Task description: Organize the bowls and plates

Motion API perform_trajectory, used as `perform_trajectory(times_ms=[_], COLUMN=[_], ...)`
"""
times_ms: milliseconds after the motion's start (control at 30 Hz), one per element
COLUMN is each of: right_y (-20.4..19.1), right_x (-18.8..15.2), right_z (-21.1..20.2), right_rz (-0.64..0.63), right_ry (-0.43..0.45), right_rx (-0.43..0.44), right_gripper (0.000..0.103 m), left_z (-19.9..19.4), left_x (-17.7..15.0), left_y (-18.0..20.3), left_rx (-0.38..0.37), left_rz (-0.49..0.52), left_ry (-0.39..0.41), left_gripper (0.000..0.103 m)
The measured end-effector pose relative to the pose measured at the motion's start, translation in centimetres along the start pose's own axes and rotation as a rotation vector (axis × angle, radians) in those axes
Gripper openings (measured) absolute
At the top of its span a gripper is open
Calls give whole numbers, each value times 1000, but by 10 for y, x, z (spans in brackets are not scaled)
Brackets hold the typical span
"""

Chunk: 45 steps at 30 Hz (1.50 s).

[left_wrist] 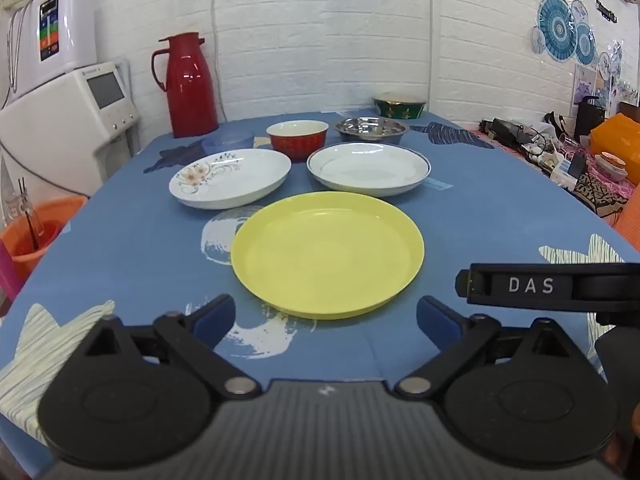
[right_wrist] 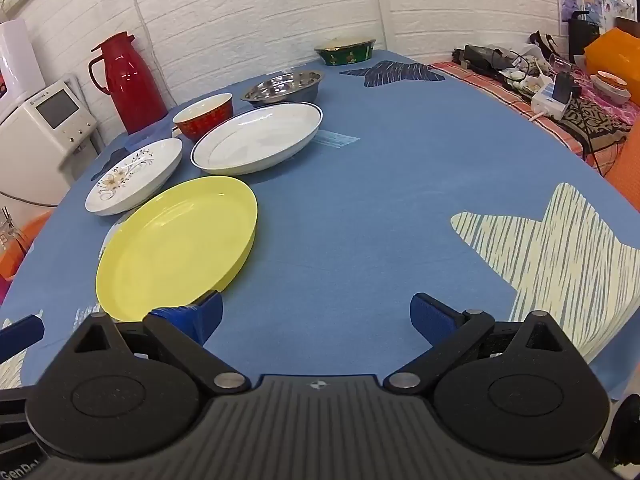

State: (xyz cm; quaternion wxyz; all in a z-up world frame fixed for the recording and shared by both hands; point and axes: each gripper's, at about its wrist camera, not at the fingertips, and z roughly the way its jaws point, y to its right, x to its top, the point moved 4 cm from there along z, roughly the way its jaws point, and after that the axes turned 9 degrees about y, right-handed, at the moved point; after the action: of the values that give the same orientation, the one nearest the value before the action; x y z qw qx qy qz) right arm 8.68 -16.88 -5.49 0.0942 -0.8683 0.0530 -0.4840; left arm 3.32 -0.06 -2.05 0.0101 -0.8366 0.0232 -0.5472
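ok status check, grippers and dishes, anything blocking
Left gripper open, empty, facing yellow plate. Right gripper open, empty, over bare tablecloth. Plates and bowls unstacked. Nothing blocking.

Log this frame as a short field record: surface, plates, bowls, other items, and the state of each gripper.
surface: table with blue cloth
plates: yellow plate nearest; floral plate and blue-rimmed plate behind it, all lying flat and separate
bowls: red bowl, steel bowl, green bowl at the far edge
other: red thermos at back left
left gripper: jaws open, empty, in front of the yellow plate
right gripper: jaws open, empty, to the right of the yellow plate
stacking: none yet
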Motion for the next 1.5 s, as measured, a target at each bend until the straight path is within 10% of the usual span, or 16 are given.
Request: perform_trajectory(times_ms=[1500], right_y=[-3], right_x=[-1], right_z=[1], right_rz=[-4], right_ry=[1], right_rx=[7], right_gripper=[88], left_z=[5], left_x=[-7], left_y=[-5], left_rx=[-35], left_rz=[-31], left_ry=[-14], left_gripper=[98])
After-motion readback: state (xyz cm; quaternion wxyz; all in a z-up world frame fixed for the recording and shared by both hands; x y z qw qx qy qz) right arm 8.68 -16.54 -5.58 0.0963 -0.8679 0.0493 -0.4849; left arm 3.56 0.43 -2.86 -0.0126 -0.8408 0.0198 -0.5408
